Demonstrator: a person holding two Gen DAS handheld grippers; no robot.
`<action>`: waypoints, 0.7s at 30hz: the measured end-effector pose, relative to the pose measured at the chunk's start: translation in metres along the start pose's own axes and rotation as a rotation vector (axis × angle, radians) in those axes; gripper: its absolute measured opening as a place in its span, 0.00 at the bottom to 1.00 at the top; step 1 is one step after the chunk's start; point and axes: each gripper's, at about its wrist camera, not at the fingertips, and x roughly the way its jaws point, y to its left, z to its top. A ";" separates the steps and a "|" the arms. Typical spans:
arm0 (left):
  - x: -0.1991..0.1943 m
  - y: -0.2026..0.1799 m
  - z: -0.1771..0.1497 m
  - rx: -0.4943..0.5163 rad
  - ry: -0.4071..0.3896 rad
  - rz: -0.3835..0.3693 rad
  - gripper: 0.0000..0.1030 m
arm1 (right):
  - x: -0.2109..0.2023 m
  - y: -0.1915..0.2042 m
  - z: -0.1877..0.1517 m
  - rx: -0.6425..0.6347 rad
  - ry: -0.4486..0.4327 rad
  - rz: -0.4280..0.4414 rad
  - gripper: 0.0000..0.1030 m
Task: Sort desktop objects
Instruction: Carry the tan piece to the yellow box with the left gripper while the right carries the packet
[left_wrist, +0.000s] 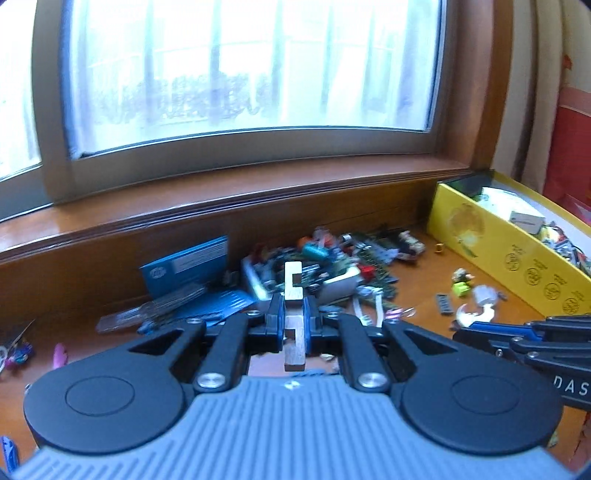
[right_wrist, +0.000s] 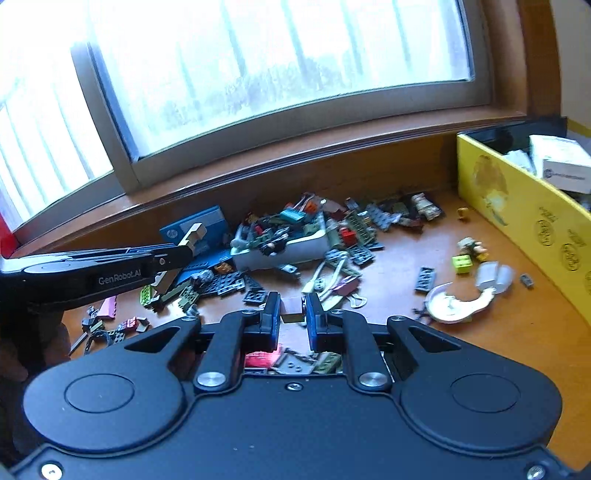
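Observation:
My left gripper (left_wrist: 294, 314) is shut on a notched wooden puzzle piece (left_wrist: 293, 284), held upright above the wooden desk. In the right wrist view the same gripper (right_wrist: 184, 245) comes in from the left with the wooden piece (right_wrist: 194, 233) sticking out of its tip. My right gripper (right_wrist: 291, 314) is open and empty, low over the desk near a small tan block (right_wrist: 291, 317). A pile of small bricks and parts (right_wrist: 295, 229) lies under the window sill. A yellow box (right_wrist: 528, 218) with sorted items stands at the right.
A blue card box (left_wrist: 186, 264) leans against the sill. A white tray (right_wrist: 284, 251) sits in the pile. A broken silver disc (right_wrist: 454, 301), a lime-green brick (right_wrist: 461, 264) and a dark plate (right_wrist: 424, 278) lie near the yellow box (left_wrist: 509, 247). Small pink and dark bits (right_wrist: 110, 321) lie at the left.

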 end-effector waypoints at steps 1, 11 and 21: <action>0.000 -0.005 0.001 0.008 -0.002 -0.009 0.12 | -0.005 -0.004 0.001 0.006 -0.007 -0.007 0.14; 0.010 -0.075 0.024 0.104 -0.048 -0.117 0.12 | -0.053 -0.047 0.008 0.063 -0.083 -0.095 0.14; 0.033 -0.153 0.050 0.177 -0.067 -0.219 0.12 | -0.103 -0.104 0.015 0.126 -0.152 -0.196 0.14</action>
